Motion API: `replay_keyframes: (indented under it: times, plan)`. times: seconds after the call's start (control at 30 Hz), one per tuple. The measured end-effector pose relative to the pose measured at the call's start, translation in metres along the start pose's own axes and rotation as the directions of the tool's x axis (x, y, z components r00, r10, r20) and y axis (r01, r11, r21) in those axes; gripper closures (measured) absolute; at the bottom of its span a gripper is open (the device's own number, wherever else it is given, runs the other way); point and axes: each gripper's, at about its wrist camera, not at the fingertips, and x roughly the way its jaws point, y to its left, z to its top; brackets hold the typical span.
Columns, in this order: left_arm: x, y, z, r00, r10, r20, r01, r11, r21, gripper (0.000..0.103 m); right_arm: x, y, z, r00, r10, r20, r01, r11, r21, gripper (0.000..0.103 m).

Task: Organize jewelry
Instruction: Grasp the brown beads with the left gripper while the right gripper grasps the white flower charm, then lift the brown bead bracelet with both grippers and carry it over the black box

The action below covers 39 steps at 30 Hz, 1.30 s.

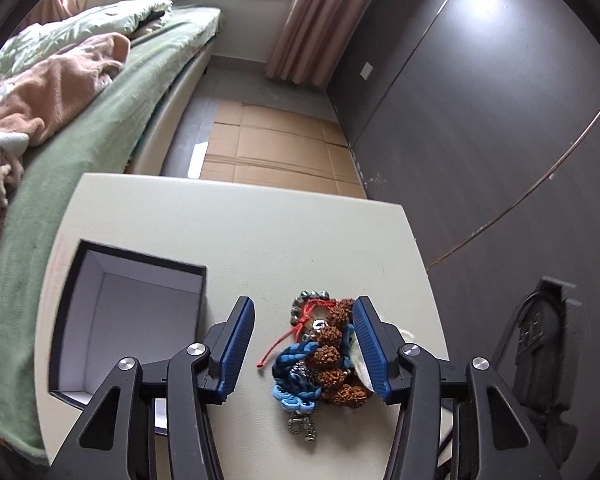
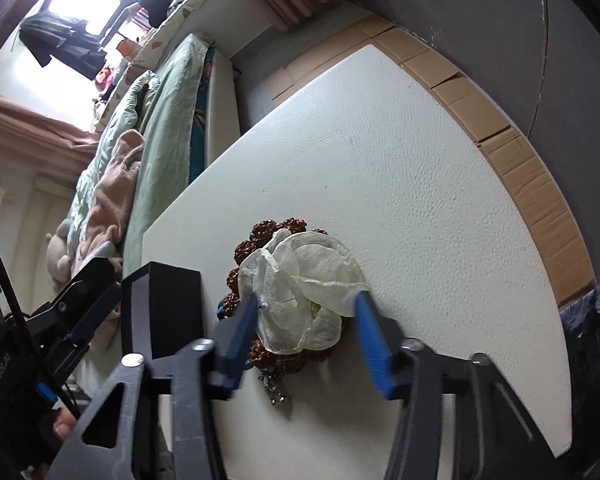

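The left hand-held gripper (image 1: 304, 344) is spread wide, its blue pads either side of the jewelry pile (image 1: 320, 360): brown seed beads, blue cord, a red string and a small metal clasp, heaped on the white worktop (image 1: 260, 232); the right hand-held gripper (image 2: 306, 330) is likewise spread, flanking a sheer white organza flower (image 2: 304, 300) atop the same beads; neither grips anything; left of the pile stands an open black box (image 1: 128, 320), white-lined; beyond lie flattened cardboard (image 1: 280, 148) and a green bed (image 1: 100, 128).
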Motion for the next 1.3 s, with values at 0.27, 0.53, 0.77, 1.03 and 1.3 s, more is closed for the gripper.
replay_keyframes:
  times: [0.27, 0.53, 0.77, 1.03, 1.3]
  plan:
    - [0.034, -0.011, -0.019, 0.994, -0.014, -0.106, 0.018, 0.999, 0.039, 0.069, -0.044, -0.007, 0.006, 0.982, 0.127, 0.137, -0.134, 0.99, 0.038, 0.097]
    - [0.046, -0.019, -0.029, 0.988, 0.003, -0.156, 0.005, 0.999, 0.049, 0.076, -0.055, -0.017, 0.009, 0.973, 0.14, 0.184, -0.16, 0.982, 0.098, 0.097]
    - [0.048, -0.012, -0.032, 0.986, -0.003, -0.168, 0.004, 1.0, 0.008, 0.083, -0.055, -0.021, 0.009, 0.974, 0.136, 0.181, -0.157, 0.982, 0.106, 0.097]
    - [0.001, -0.029, -0.028, 0.989, -0.133, -0.057, 0.135, 0.99, 0.036, 0.083, -0.06, -0.023, 0.003, 0.97, 0.151, 0.193, -0.174, 0.979, 0.108, 0.097]
    - [-0.054, -0.023, -0.022, 0.98, -0.194, 0.049, 0.193, 0.981, 0.027, 0.083, -0.072, -0.022, -0.009, 0.949, 0.209, 0.237, -0.236, 0.968, 0.089, 0.097]
